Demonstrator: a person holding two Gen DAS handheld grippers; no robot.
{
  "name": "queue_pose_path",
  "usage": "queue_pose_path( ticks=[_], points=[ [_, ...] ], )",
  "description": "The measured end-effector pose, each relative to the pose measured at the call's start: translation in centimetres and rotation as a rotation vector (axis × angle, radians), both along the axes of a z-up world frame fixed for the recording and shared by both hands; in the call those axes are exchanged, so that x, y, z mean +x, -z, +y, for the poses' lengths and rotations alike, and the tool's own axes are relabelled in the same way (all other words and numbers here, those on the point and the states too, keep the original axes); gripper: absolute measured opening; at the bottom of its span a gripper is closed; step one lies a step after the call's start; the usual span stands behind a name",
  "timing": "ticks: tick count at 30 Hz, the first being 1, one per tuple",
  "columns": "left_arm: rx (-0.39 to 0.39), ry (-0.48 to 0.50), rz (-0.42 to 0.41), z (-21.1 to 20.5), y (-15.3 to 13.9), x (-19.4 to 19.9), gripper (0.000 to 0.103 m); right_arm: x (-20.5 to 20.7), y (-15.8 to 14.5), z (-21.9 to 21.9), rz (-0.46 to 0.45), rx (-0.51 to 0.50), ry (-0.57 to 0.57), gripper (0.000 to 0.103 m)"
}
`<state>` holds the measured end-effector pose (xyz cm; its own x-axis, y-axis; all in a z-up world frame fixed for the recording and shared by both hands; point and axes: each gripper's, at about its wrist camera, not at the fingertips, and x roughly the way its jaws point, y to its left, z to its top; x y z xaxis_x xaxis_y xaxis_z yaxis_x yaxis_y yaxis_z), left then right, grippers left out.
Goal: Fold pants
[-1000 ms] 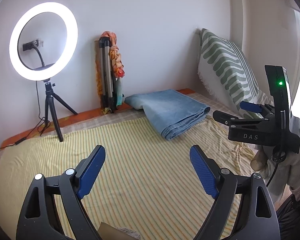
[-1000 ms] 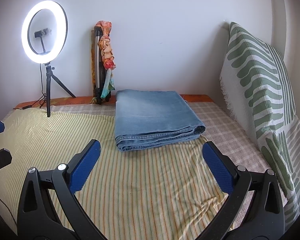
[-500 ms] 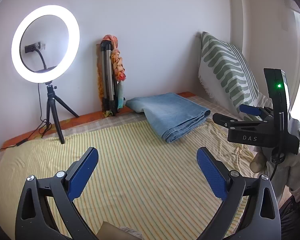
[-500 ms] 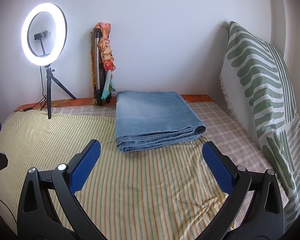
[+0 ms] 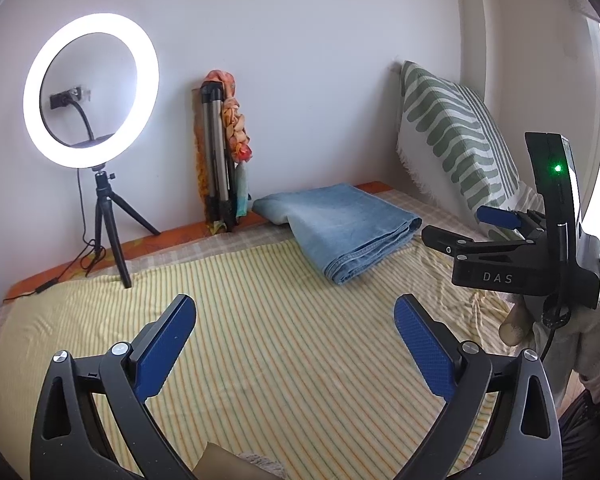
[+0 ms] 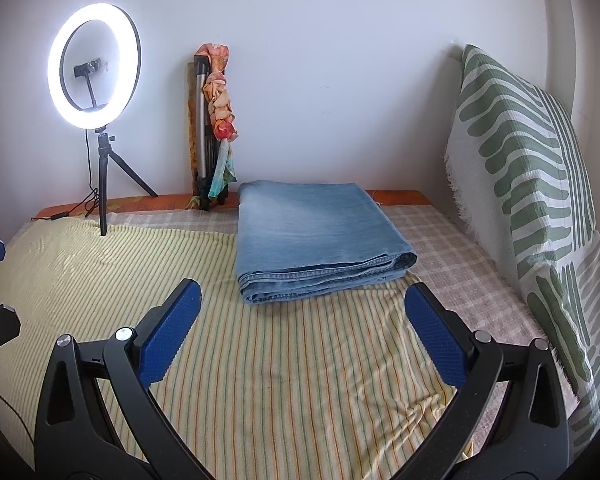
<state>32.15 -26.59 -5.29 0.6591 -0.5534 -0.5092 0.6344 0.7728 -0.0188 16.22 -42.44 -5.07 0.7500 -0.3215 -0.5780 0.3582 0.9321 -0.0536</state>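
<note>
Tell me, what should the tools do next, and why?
Probably just pull back and stop. The jeans already lie in a neat folded stack on the bed. The left tool and right tool are both open, holding nothing, and short of the jeans, not touching them. No loose leg or crooked edge shows that would need another fold.

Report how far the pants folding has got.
Done: the jeans lie in a neat layered rectangle on the striped bedspread, near the wall. In hand: nothing; the left gripper and right gripper are both open and clear of the denim. Left: apparently nothing.
</note>
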Motion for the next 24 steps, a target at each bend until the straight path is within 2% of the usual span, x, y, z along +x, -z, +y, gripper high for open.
queue_pose_path(
  ticks=[8,24],
  points=[
    [0.000,0.003,0.011,0.00,0.05,0.13,0.100,-0.04,0.02,0.05,0.003,-0.001,-0.002,0.103],
    [0.004,0.001,-0.030,0.35,0.01,-0.58,0.100,0.16,0.23,0.47,0.007,0.001,-0.015,0.103]
  ],
)
